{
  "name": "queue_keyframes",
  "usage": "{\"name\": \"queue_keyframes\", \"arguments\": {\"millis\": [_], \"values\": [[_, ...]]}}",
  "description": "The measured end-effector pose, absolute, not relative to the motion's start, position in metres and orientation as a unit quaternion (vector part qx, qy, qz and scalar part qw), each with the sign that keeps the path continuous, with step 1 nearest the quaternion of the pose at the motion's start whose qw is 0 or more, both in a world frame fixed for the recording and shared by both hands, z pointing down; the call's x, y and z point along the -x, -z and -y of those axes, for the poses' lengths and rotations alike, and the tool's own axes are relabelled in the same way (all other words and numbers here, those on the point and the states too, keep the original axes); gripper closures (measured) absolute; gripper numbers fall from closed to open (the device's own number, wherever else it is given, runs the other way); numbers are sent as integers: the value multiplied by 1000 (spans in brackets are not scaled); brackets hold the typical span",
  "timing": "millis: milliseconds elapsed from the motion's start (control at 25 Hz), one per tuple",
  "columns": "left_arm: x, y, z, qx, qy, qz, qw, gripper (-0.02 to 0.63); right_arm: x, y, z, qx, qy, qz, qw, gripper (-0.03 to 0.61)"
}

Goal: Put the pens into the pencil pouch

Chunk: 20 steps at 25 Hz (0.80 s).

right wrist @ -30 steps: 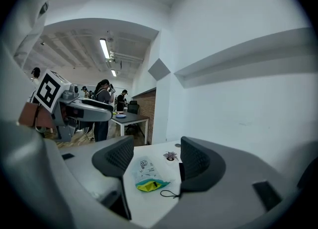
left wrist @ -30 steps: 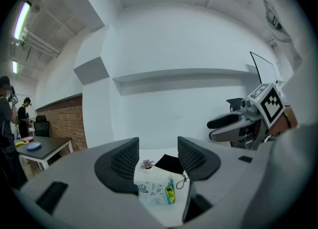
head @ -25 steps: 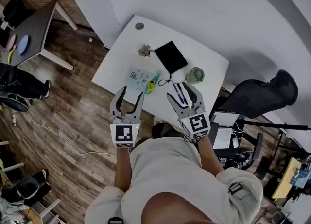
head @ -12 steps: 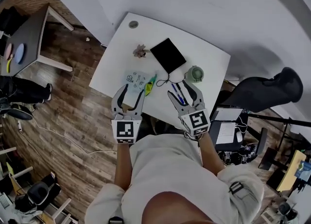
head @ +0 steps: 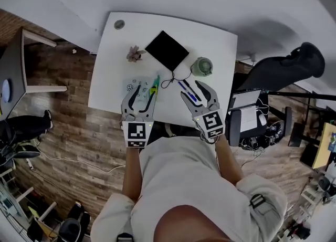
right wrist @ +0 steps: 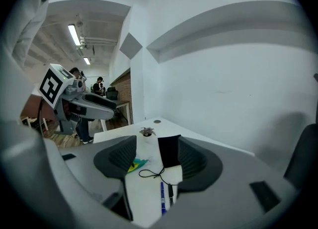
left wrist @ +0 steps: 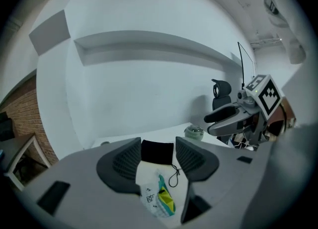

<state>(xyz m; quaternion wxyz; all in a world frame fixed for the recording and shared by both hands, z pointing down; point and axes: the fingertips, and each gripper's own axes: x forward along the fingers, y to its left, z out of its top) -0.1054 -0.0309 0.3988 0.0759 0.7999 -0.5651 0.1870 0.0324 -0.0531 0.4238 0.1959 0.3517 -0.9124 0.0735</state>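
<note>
**Bench check: two pens, one pouch, nothing gripped**

Both sets of jaws stand spread, have just been narrowing, and pinch nothing. The left gripper [head: 142,90] faces the one pencil pouch [left wrist: 154,190]. The right gripper [head: 193,91] faces two pens [right wrist: 161,198] lying side by side on the white bench [head: 220,41]. Nearby are one black pad [head: 167,50], one green jar [head: 201,66], one dried sprig [head: 135,53], and one black cord [head: 169,81] between pouch and pens.

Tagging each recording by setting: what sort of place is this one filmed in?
Probably an office or lab workroom: a white desk with a black office chair beside it, standing on a wood-plank floor that also holds a second, dark table.
</note>
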Motion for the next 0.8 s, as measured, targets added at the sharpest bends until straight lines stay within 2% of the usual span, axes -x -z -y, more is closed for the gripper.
{"name": "queue_keyframes", "arguments": {"millis": [600,800], "values": [[73,-468,56,-869,-232,421,114,413,-56,-502,41,-434,-142,850,261,338],[56,-483,59,-885,-241,380,116,414,-67,-524,32,-450,-158,833,279,382]]}}
